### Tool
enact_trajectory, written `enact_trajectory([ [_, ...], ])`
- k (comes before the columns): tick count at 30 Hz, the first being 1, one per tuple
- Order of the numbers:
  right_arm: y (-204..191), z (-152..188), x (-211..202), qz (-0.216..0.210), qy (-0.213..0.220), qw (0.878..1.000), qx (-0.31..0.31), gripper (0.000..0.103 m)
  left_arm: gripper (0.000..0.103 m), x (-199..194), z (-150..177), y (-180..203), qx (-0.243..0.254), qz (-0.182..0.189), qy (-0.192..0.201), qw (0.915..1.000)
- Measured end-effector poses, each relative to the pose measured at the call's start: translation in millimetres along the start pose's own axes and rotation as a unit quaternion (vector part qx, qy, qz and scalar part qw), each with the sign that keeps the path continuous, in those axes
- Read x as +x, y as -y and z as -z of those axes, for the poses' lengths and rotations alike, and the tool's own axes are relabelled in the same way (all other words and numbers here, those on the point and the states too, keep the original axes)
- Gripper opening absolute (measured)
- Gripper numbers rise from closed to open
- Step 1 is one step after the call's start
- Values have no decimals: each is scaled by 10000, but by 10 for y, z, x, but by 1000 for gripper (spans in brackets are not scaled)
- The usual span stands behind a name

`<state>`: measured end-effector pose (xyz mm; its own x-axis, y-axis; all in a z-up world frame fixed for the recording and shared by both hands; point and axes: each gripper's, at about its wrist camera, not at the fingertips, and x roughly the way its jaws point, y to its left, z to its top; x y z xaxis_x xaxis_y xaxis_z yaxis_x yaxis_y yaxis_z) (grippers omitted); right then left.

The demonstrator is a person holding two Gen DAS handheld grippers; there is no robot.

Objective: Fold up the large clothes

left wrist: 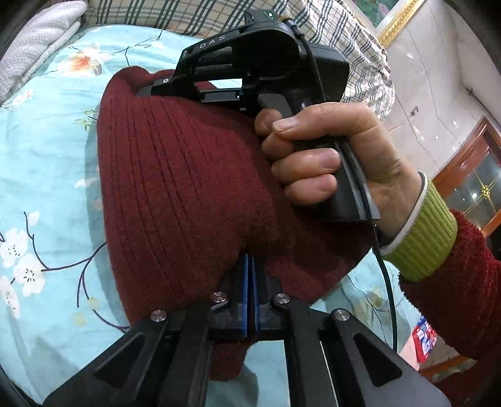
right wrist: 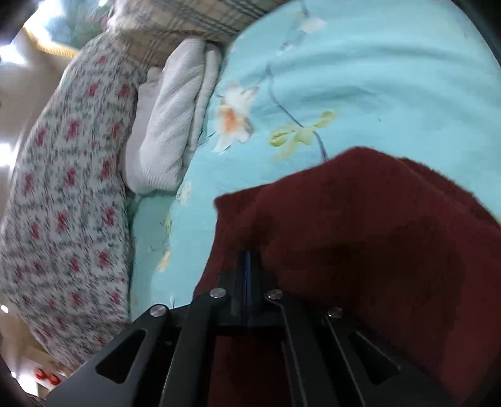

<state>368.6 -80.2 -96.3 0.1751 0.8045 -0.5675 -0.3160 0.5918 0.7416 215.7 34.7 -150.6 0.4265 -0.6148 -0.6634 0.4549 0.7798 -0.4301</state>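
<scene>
Writing: "DAS" on the right gripper [left wrist: 175, 90] body | Grip: left gripper [left wrist: 250, 266] and right gripper both clamped on the maroon sweater [left wrist: 188, 194] | Surface: sweater lies on turquoise floral bedsheet [left wrist: 47, 175] | Room: plaid pillow [left wrist: 188, 15] beyond sweater, wooden cabinet [left wrist: 476, 175] right of it

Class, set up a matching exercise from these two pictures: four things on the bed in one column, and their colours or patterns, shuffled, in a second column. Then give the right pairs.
Things:
1. sweater
2. bedsheet
3. folded towel
4. cuff at the person's wrist

Colours or patterns:
A. white
B. green ribbed
C. dark red
D. light blue with flowers

Pairs: 1-C, 2-D, 3-A, 4-B
</scene>
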Motion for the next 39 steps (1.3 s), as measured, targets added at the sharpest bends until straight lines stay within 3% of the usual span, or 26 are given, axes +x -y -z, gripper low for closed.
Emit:
enact_trajectory([
  [7, 51, -55, -59, 182, 332, 9992, 141, 0, 3, -2, 29, 133, 101, -269, -25, 9996],
  [10, -118, 29, -221, 277, 545, 9981, -85, 0, 3, -135, -21, 226, 100, -275, -118, 9995],
  [13, -304, 319, -617, 154, 803, 9964, -227, 1, 4, -416, -37, 296, 69, 3, 81, 9999],
  [16, -379, 679, -962, 257, 971, 9943, -359, 2, 4, -722, -71, 305, 26, -143, 472, 9988],
  [21, -240, 1411, -1376, 918, 1019, 9895, -457, 2, 4, -915, -154, 174, -185, -311, 804, 9961],
  [25, -92, 1686, -1490, 1287, 1054, 9854, -358, 2, 4, -855, -210, 211, 7, -398, 706, 9967],
  [27, -12, 1734, -1507, 1514, 1103, 9819, -277, 2, 4, -656, -269, 182, 89, -615, 399, 9973],
  [30, 132, 1756, -1445, 1844, 1053, 9771, -167, 0, 4, -426, -176, 134, 72, -600, 138, 9981],
  [39, 231, 1831, -1462, 1741, 1087, 9786, 120, 0, 4, -691, -89, 253, -29, -467, 244, 9986],
])
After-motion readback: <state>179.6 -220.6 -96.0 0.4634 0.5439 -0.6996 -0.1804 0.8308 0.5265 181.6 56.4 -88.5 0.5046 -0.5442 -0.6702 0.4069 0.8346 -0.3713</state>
